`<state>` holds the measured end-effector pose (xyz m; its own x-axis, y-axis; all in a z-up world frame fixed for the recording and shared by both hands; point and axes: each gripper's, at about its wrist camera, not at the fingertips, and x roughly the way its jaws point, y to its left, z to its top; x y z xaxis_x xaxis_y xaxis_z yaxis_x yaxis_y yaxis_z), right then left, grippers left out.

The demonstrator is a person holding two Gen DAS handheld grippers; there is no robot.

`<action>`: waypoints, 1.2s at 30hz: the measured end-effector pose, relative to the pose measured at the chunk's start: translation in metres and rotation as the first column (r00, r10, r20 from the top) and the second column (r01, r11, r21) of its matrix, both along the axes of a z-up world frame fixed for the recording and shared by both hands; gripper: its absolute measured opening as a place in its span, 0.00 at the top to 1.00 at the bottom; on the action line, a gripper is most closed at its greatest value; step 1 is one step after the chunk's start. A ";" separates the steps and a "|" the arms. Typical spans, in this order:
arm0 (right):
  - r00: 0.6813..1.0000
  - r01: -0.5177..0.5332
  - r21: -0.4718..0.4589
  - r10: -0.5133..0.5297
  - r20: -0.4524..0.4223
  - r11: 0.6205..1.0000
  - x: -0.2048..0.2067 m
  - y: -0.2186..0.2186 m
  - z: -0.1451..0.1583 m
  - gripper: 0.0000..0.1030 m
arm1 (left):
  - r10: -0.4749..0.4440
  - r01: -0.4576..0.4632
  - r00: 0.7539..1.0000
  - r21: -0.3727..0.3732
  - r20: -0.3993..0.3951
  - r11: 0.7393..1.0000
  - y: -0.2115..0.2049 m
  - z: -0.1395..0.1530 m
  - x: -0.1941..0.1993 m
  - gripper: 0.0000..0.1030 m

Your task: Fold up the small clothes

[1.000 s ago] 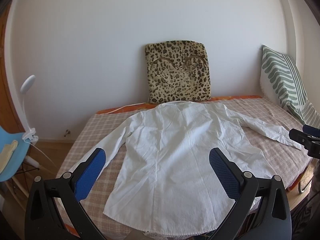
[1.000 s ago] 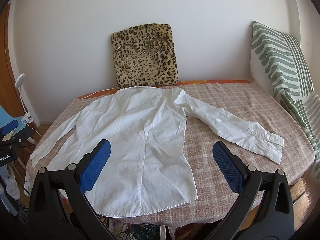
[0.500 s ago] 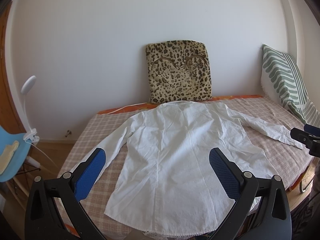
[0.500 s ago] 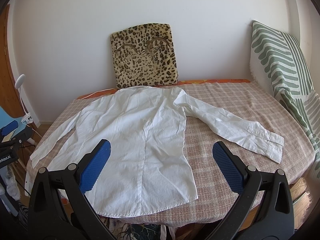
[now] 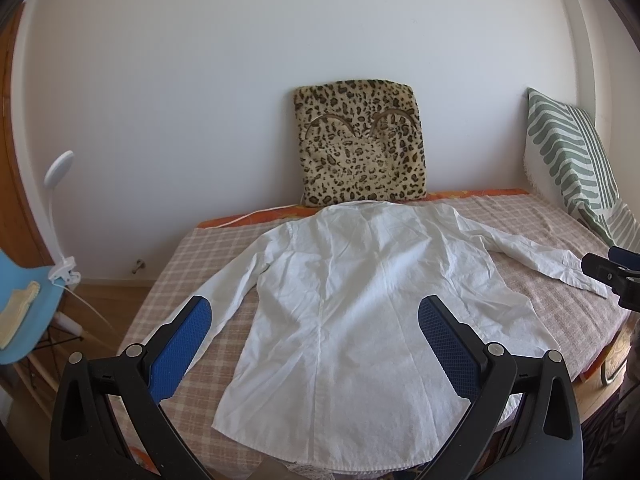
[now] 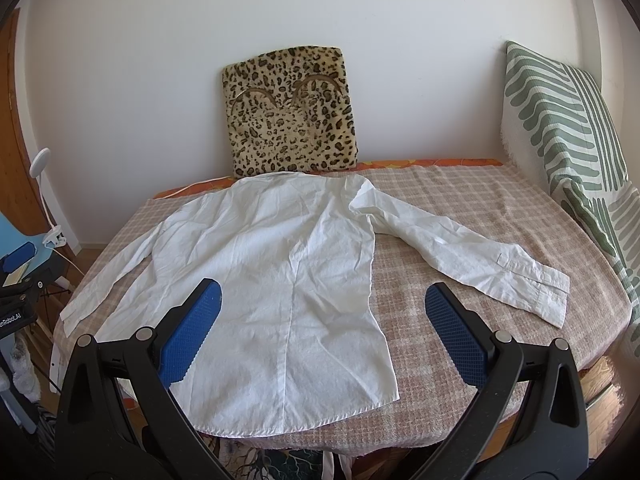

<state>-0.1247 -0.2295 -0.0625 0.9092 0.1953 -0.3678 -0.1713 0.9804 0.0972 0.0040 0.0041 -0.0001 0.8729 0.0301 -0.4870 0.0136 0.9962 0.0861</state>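
Note:
A white long-sleeved shirt lies flat, back side up, on the checked bed cover, collar toward the wall, hem toward me, both sleeves spread out. My left gripper hovers open above the shirt's lower half, holding nothing. My right gripper hangs open over the shirt's right hem corner and the bare cover beside it, also holding nothing. The right sleeve's cuff lies to the right of it. The right gripper's tip shows at the right edge of the left wrist view.
A leopard-print cushion leans on the wall behind the collar. A green-striped pillow stands at the right. The bed's checked cover ends at a front edge near me. A blue chair and white clip lamp stand left.
Both grippers stay open and almost still; the left wrist view has drifted very slightly, with the shirt unmoved.

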 end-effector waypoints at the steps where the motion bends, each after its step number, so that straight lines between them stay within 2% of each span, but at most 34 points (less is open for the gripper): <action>1: 1.000 -0.001 0.000 0.001 0.000 1.000 0.000 0.000 0.001 0.00 | 0.002 -0.002 1.000 -0.001 -0.001 1.000 0.001 0.000 0.000 0.00; 6: 1.000 -0.015 -0.005 0.015 0.000 1.000 0.007 0.006 0.008 0.00 | 0.005 -0.005 1.000 -0.009 -0.010 1.000 0.011 -0.005 0.001 0.00; 10: 0.999 -0.038 0.003 0.038 0.002 0.999 0.013 0.013 0.012 0.00 | -0.001 -0.002 0.998 -0.042 -0.062 0.999 0.029 -0.016 0.005 0.00; 18: 0.990 -0.141 0.002 0.141 0.007 0.990 0.033 0.044 0.033 0.00 | 0.117 -0.132 0.980 -0.087 -0.161 0.987 0.098 -0.044 0.012 0.00; 20: 0.985 -0.175 -0.006 0.175 0.000 0.985 0.042 0.057 0.037 0.00 | 0.129 -0.148 0.979 -0.116 -0.157 0.982 0.121 -0.047 0.010 0.08; 25: 0.965 -0.262 -0.043 0.260 -0.032 0.964 0.068 0.099 0.045 0.00 | 0.214 -0.251 0.957 -0.191 -0.197 0.949 0.179 -0.056 0.014 0.19; 31: 0.943 -0.327 -0.076 0.321 -0.083 0.942 0.103 0.153 0.053 0.00 | 0.273 -0.343 0.928 -0.295 -0.253 0.892 0.241 -0.068 0.016 0.34; 33: 0.931 -0.362 -0.066 0.355 -0.088 0.930 0.114 0.170 0.058 0.00 | 0.289 -0.368 0.919 -0.324 -0.267 0.871 0.261 -0.072 0.015 0.43; 36: 0.918 -0.392 -0.070 0.386 -0.094 0.917 0.133 0.200 0.064 0.00 | 0.300 -0.399 0.906 -0.365 -0.299 0.841 0.291 -0.081 0.014 0.44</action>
<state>0.0085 -0.0298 0.0013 0.7360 0.4923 -0.4646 -0.5362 0.8430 0.0439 0.0184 0.2954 -0.0813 0.7093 0.0678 -0.7016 -0.3728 0.8808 -0.2917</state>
